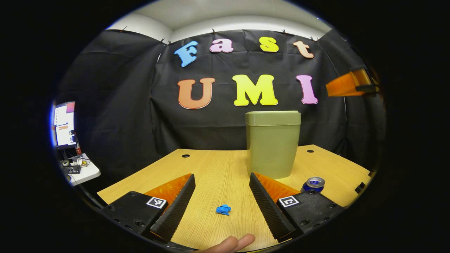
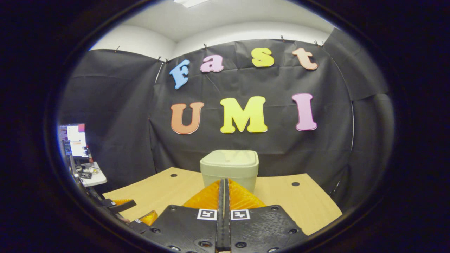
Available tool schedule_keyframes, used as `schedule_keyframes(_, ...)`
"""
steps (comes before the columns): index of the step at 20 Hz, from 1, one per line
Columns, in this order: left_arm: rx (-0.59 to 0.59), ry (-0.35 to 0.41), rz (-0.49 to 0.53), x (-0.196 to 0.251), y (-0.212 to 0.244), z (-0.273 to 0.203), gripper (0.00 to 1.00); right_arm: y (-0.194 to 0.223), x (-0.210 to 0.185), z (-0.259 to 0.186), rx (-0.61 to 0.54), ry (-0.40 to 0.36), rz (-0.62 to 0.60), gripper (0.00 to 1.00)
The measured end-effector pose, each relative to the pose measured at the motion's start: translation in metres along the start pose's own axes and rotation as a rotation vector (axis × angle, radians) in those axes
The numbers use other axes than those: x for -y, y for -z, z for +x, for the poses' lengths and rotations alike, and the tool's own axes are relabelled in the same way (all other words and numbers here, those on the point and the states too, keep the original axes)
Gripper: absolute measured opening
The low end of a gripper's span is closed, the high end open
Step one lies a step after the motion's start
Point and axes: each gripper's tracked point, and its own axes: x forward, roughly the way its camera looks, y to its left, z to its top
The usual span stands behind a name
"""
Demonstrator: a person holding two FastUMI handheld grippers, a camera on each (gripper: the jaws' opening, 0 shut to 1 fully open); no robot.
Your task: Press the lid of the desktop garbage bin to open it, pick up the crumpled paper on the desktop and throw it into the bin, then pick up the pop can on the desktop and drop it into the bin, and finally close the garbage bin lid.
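Our left claw point(image 1: 222, 196) hangs spread wide above the wooden tabletop point(image 1: 211, 168), with the blue crumpled paper point(image 1: 223, 209) lying between its fingers. The green garbage bin point(image 1: 272, 142) stands ahead, lid down, and the pop can point(image 1: 314, 184) sits upright near it. Our right claw point(image 2: 223, 196) is pressed together on nothing, raised before the bin.

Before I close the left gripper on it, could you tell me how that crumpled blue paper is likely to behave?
The crumpled paper is a small loose wad, so it probably weighs almost nothing and will squash between the fingers. Lying free on the smooth table, it may skid if nudged by one finger first. The left gripper stands open wide around it, which should help.
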Motion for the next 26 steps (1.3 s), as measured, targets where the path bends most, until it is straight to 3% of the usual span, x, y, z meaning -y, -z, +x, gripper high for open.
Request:
schedule_keyframes(6, -0.013, -0.001, -0.012, -0.002, 0.003, 0.004, 1.00, -0.036, -0.006, 0.081, -0.026, 0.033, -0.045, 0.00)
schedule_keyframes(14, -0.045, -0.011, -0.041, -0.014, 0.010, 0.014, 1.00, -0.007, -0.006, 0.171, -0.154, 0.076, -0.028, 0.00)
schedule_keyframes(22, -0.070, -0.021, -0.061, -0.020, 0.016, 0.020, 1.00, 0.027, 0.008, 0.210, -0.261, 0.162, -0.026, 0.00)
schedule_keyframes(26, -0.060, -0.074, -0.045, -0.033, 0.015, 0.021, 1.00, 0.035, 0.008, 0.215, -0.288, 0.152, -0.025, 0.00)
